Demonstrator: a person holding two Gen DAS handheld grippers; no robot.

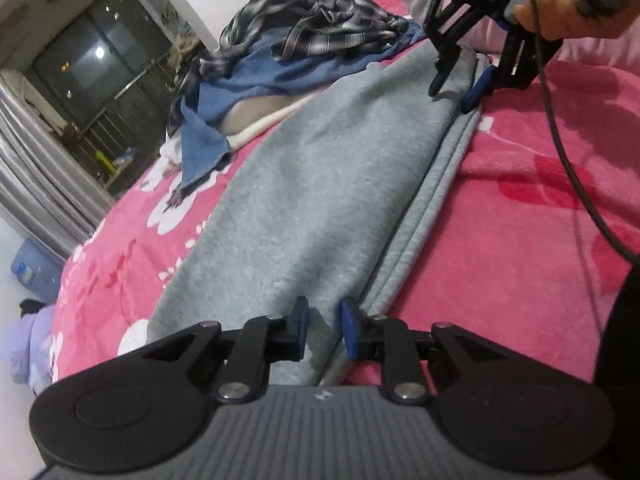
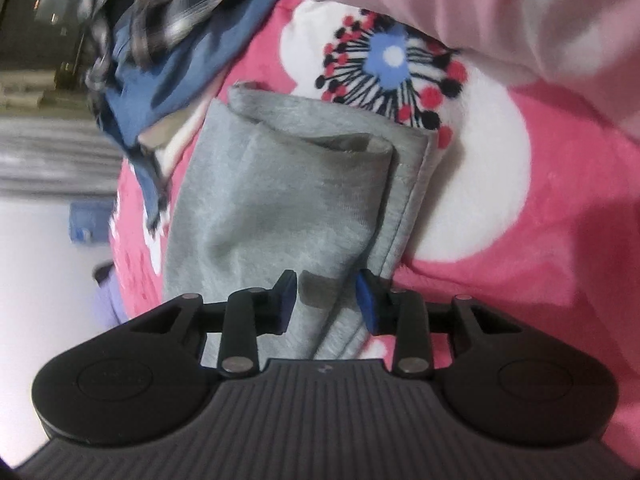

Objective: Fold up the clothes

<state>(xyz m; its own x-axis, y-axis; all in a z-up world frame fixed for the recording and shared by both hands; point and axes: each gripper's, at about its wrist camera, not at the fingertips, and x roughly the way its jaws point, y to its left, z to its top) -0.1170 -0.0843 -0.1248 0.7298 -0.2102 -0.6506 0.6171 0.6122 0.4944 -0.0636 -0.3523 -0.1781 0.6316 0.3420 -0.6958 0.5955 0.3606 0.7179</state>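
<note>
A grey garment (image 1: pixel 320 184) lies folded lengthwise on the pink floral bed cover (image 1: pixel 520 208). My left gripper (image 1: pixel 323 328) is open just above its near end, jaws apart with grey cloth showing between them. My right gripper (image 1: pixel 454 94) is open over the garment's far end, fingertips down at the cloth. In the right wrist view the right gripper (image 2: pixel 326 300) is open over the grey garment (image 2: pixel 280 200), whose far end shows a folded-over flap. Nothing is gripped in either.
A pile of clothes, a plaid shirt (image 1: pixel 312 12) over blue cloth (image 1: pixel 256 80), lies at the far side of the bed. A pink pillow (image 2: pixel 480 12) is at the far right. A blue water jug (image 1: pixel 36 268) stands on the floor left of the bed.
</note>
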